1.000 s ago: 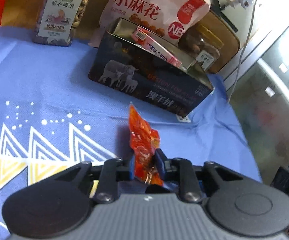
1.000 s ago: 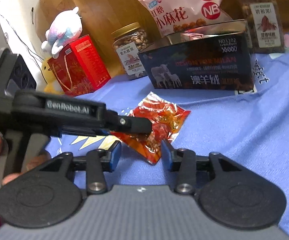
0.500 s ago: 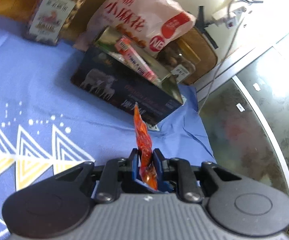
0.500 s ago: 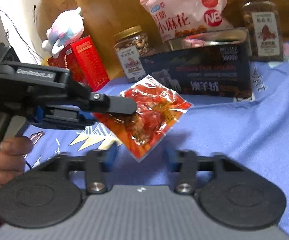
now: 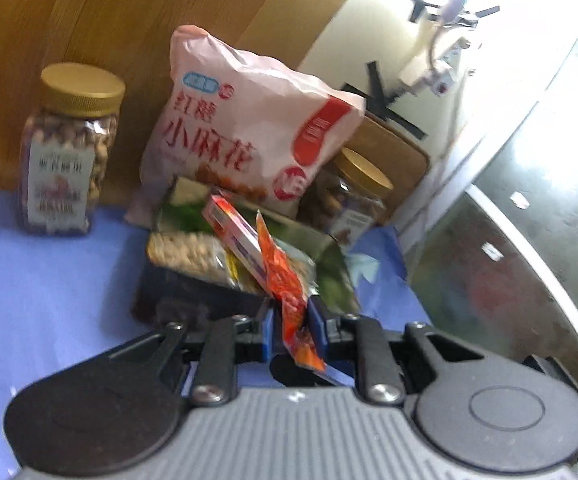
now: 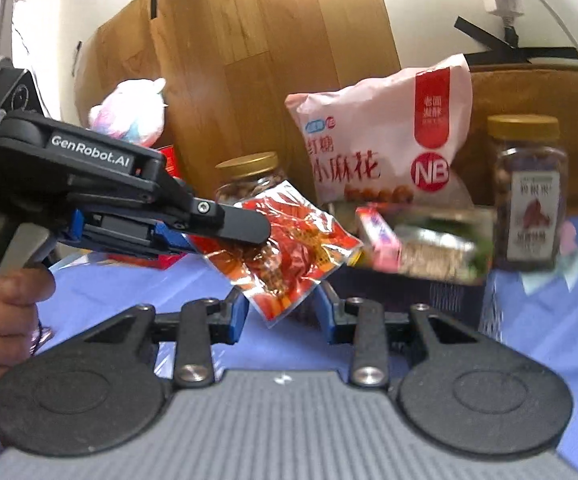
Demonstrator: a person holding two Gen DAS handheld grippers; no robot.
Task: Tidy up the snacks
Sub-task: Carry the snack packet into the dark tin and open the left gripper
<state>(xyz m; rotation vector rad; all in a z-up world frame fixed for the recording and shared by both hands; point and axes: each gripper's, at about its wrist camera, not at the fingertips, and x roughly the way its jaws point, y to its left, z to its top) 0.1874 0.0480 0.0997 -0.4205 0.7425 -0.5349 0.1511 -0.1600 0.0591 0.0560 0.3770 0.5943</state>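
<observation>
Motion blur, window glare, fisheye distortion

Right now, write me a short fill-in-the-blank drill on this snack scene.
1. The left tongs are shut on the ____ packet.
2. Both nut jars have ____ lids.
3. The pink snack bag stands ____ the dark box.
4. The right tongs hold ____.

Missing words: orange; gold; behind; nothing
</observation>
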